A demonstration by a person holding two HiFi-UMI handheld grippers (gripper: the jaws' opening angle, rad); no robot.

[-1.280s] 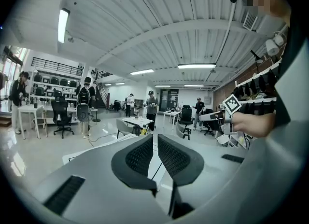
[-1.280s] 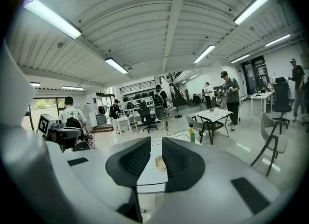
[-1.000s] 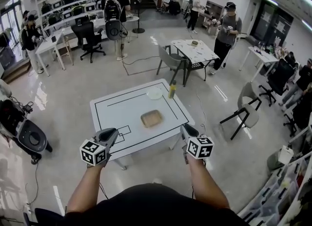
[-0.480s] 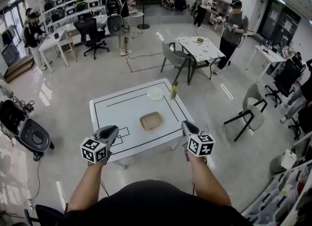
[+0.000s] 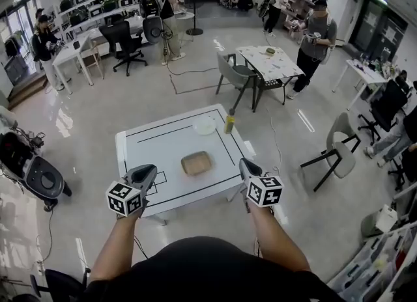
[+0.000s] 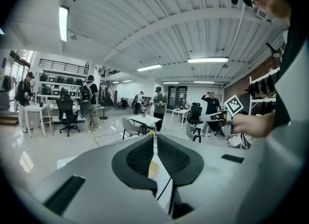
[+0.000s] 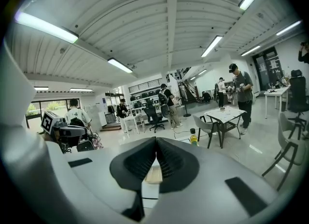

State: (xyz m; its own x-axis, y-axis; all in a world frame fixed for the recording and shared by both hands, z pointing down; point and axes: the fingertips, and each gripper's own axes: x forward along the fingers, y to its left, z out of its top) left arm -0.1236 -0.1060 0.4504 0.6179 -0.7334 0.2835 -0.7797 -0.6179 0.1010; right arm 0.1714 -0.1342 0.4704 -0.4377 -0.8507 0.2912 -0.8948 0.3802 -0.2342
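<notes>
Head view first: the left gripper (image 5: pixel 144 174) sits lower left of centre and the right gripper (image 5: pixel 247 166) lower right, both held out in the air over the near edge of a white square table with black lines (image 5: pixel 148 148). A shallow tan rectangular tray (image 5: pixel 197 163) lies around the middle of that table, between the two grippers in the frame and a bit above them, well clear of both. At the table's far edge there's a round white plate (image 5: pixel 205 126) with a yellow-green bottle (image 5: pixel 229 123) just beside it on the right. Upper right of the frame has a second white table (image 5: pixel 268 64) with grey chairs and people standing around. In the left gripper view, the black ribbed jaws are only a sliver apart with nothing in the slit, and a bit of the tan tray peeks out below them at centre. In the right gripper view, the jaw tips are pressed together on nothing, the tray shows in the gap underneath, and the bottle is just right of centre.
</notes>
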